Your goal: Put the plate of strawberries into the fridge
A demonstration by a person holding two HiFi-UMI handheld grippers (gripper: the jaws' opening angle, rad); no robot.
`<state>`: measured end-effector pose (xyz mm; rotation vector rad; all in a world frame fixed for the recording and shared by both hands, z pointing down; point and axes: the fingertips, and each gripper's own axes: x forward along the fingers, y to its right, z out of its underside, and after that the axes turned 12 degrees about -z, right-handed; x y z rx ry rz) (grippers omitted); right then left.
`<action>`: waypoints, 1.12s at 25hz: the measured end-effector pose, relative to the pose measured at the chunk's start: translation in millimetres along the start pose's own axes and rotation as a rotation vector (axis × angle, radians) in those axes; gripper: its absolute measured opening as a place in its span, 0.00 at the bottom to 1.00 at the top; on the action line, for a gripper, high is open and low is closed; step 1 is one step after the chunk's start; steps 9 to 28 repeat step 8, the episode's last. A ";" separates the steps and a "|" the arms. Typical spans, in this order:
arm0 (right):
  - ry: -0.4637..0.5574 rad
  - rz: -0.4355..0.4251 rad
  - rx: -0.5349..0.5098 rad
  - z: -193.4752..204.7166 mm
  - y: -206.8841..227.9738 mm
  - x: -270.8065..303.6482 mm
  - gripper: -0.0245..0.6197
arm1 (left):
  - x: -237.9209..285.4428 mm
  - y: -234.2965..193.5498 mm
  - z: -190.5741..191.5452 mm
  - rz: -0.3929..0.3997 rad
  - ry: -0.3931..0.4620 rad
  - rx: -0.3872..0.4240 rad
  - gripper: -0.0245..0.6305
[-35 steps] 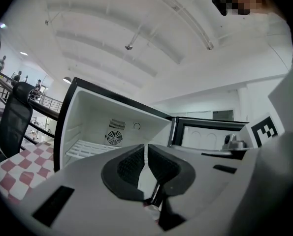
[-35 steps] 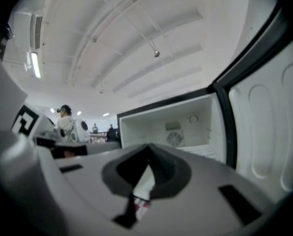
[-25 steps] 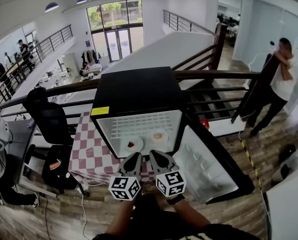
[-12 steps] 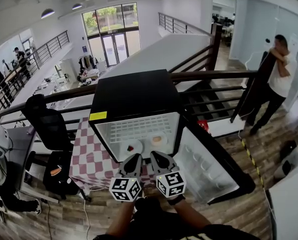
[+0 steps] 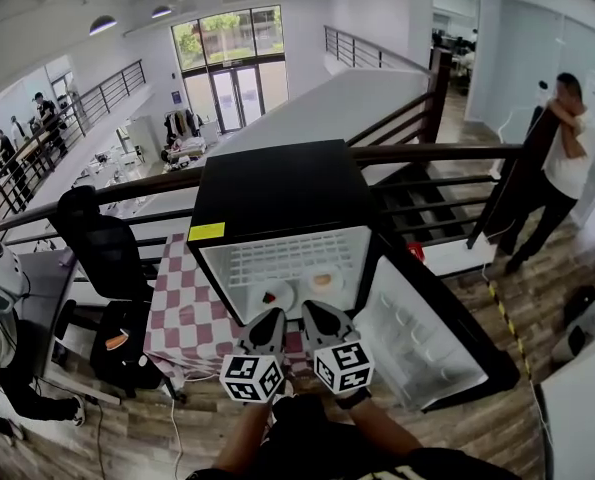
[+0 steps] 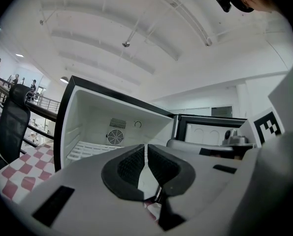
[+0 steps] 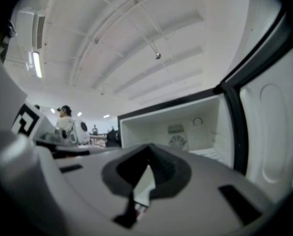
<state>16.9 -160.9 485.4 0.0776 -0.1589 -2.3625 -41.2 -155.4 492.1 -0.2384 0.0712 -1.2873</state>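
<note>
The black box-shaped mini fridge [image 5: 277, 183] stands on a red-and-white checked tablecloth [image 5: 182, 313]. Its door [image 5: 432, 353] is swung wide to the right, so the whole front opening is exposed. Inside, on the white floor beneath the white wire shelf [image 5: 287, 253], the white round plate with a red strawberry [image 5: 272, 295] sits in the left half, close to the front lip. A second white plate with an orange piece of food [image 5: 322, 280] lies just beside it on the right, a little deeper in. The left gripper [image 5: 268, 318] and right gripper [image 5: 315, 313] hover side by side just outside the lower front edge of the opening, apart from both plates and well inside the swung door's edge. Each gripper's jaws are closed together with nothing between them; the left pair shows only a hairline slit
</note>
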 end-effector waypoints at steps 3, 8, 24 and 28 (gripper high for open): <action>-0.005 -0.005 -0.005 1.6 -0.4 6.9 0.07 | 3.7 -10.5 3.0 -0.012 -0.009 -0.016 0.10; -0.013 0.003 -0.004 2.8 4.0 12.2 0.07 | 14.1 -19.1 3.7 -0.015 -0.023 -0.026 0.10; -0.013 0.003 -0.004 2.8 4.0 12.2 0.07 | 14.1 -19.1 3.7 -0.015 -0.023 -0.026 0.10; -0.013 0.003 -0.004 2.8 4.0 12.2 0.07 | 14.1 -19.1 3.7 -0.015 -0.023 -0.026 0.10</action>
